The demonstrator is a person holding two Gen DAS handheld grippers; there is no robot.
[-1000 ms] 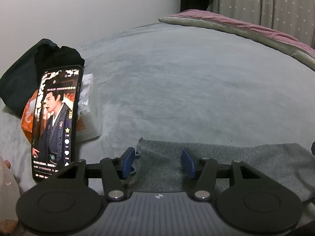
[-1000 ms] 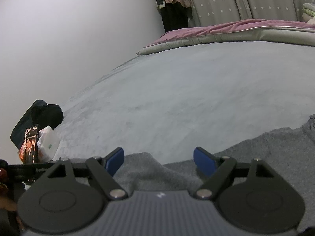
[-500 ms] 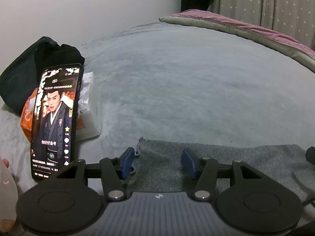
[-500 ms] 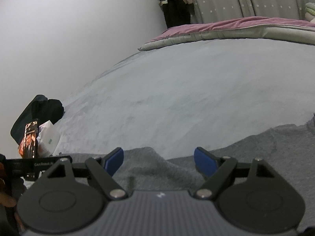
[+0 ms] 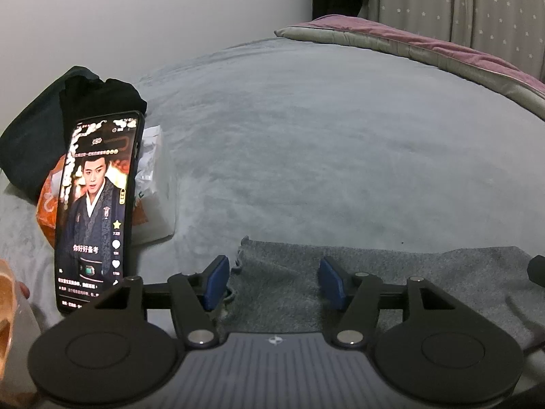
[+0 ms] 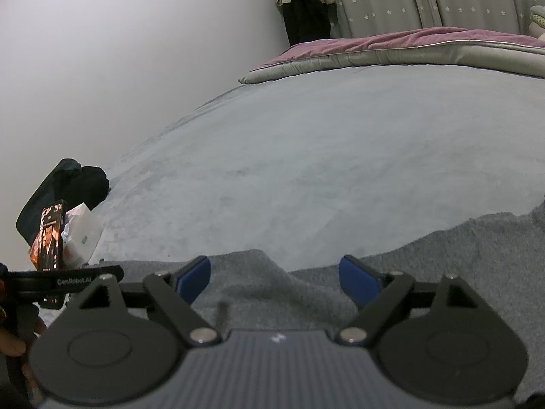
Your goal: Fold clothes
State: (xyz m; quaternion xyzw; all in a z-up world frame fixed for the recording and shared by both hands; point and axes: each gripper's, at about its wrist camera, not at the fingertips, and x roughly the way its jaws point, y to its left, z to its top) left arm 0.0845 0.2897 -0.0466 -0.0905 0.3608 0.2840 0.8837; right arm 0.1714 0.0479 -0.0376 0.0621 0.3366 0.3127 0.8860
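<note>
Little moved since earlier frames; right gripper [image 6: 274,276] shifted slightly over grey garment [image 6: 425,259] | garment laid flat on near bed [image 5: 306,136] | left gripper [image 5: 272,281] fingers held apart, right likewise | phone [image 5: 97,204] propped left.

The grey knit garment [image 5: 391,272] lay spread flat on the bed, its left edge and corner just ahead of the left claw's [image 5: 272,281] spread fingertips. Under the right claw [image 6: 274,279] it bunched into a low ridge, extending rightward.
</note>
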